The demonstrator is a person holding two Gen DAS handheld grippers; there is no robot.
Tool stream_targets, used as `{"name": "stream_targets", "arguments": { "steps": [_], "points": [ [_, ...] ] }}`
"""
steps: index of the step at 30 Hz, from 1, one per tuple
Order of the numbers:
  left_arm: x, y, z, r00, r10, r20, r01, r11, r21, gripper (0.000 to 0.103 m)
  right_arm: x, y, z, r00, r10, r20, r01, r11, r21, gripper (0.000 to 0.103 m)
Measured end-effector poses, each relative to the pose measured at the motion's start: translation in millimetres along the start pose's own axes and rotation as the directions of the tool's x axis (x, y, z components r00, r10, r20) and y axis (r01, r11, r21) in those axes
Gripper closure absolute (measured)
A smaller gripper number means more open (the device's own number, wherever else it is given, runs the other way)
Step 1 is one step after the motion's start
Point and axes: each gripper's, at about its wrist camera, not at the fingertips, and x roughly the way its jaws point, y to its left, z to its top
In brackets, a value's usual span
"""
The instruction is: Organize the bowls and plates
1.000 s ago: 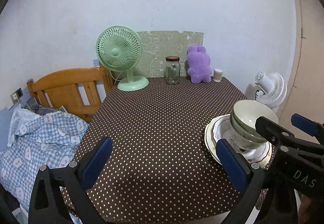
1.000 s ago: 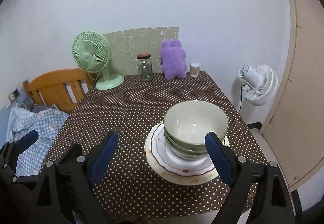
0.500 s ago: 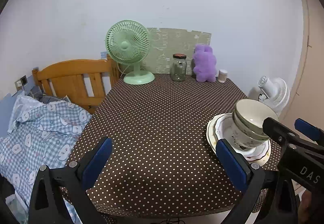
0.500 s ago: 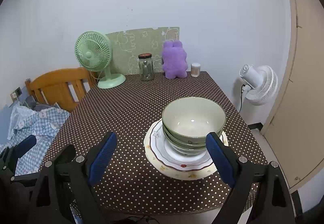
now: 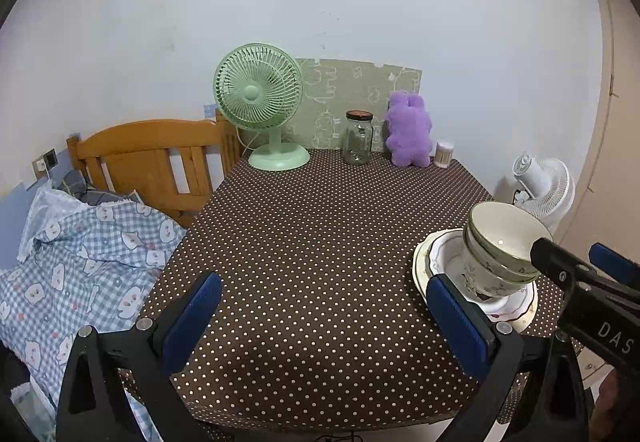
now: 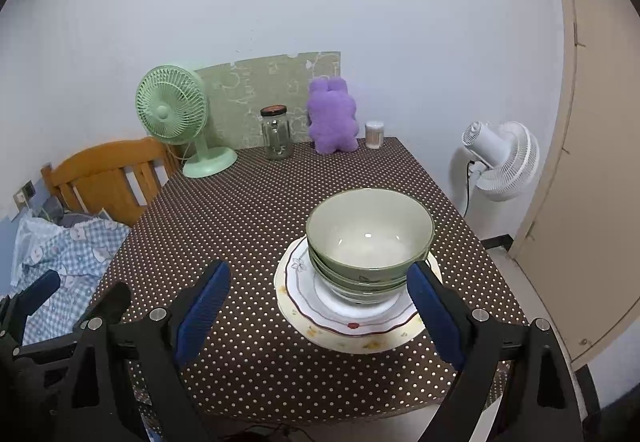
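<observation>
Right wrist view | right gripper jaws apart before stacked bowls | left gripper jaws apart, empty

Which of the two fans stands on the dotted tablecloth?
The mint-green desk fan, at the table's far left corner; the white fan stands off the table, beside the door.

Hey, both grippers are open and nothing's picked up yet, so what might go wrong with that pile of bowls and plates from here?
The stacked bowls sit nested on the plates, so gripping only the top rim with the right hand-held gripper could tip the pile. The plates lie near the table's right front edge, so a sideways nudge might slide them off. The left hand-held gripper hangs close by, and the two could bump.
</observation>
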Motion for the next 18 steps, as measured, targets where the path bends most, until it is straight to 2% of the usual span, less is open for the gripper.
{"name": "stream_targets", "arguments": {
  "steps": [18],
  "points": [
    [-3.1, 3.0, 0.0, 1.0, 0.002, 0.006, -0.002, 1.0, 0.01, 0.0, -2.2, 3.0, -3.1, 1.0, -0.008, -0.007, 0.008, 1.0, 0.0, 0.012]
  ]
}}
